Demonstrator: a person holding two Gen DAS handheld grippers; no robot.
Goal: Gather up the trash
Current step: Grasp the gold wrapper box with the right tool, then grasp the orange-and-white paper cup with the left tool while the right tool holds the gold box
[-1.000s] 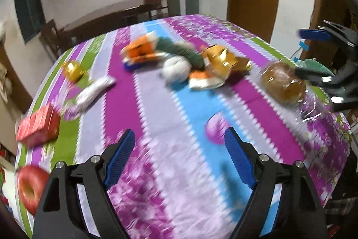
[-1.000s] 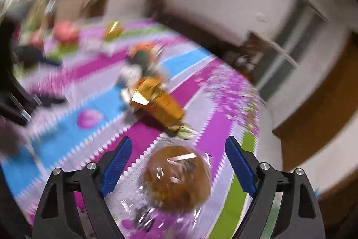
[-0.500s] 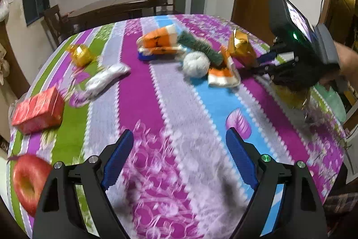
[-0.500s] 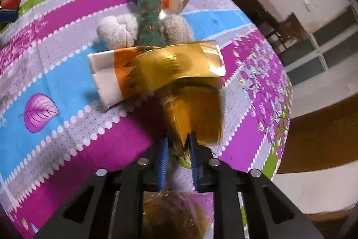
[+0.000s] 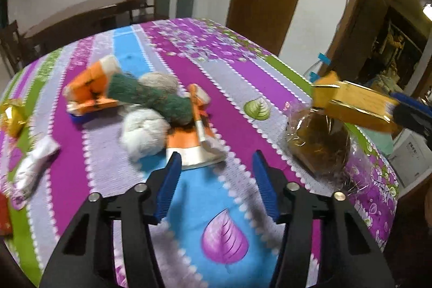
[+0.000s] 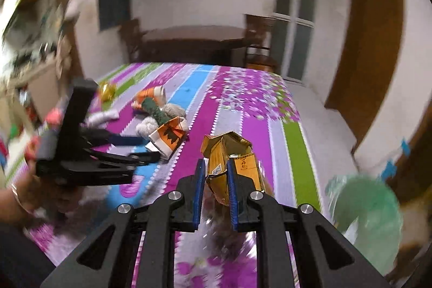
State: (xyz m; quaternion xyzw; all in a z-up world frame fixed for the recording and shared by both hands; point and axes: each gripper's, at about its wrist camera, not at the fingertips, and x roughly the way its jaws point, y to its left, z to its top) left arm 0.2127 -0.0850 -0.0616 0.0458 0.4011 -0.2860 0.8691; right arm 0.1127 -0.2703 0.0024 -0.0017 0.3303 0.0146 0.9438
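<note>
My right gripper [image 6: 215, 174] is shut on a crushed gold carton [image 6: 229, 161] and holds it up above the table's right side; the carton also shows in the left wrist view [image 5: 353, 104]. My left gripper [image 5: 216, 174] is open and empty, its fingers just short of a flattened orange-and-white carton [image 5: 194, 147]. That carton also shows in the right wrist view [image 6: 168, 136], with my left gripper [image 6: 151, 150] reaching at it.
Behind the carton lie a white wool ball [image 5: 143, 134], green yarn [image 5: 151, 96], another orange carton [image 5: 89, 88], a gold wrapper [image 5: 12, 116] and a white wrapper [image 5: 32, 166]. A wrapped brown bun [image 5: 318, 145] sits near the right edge. A green bin [image 6: 361, 217] is beyond it.
My right gripper has lifted the gold carton off the table and swung right. My left gripper has moved forward and right, up to the flattened orange carton, its jaws somewhat narrower.
</note>
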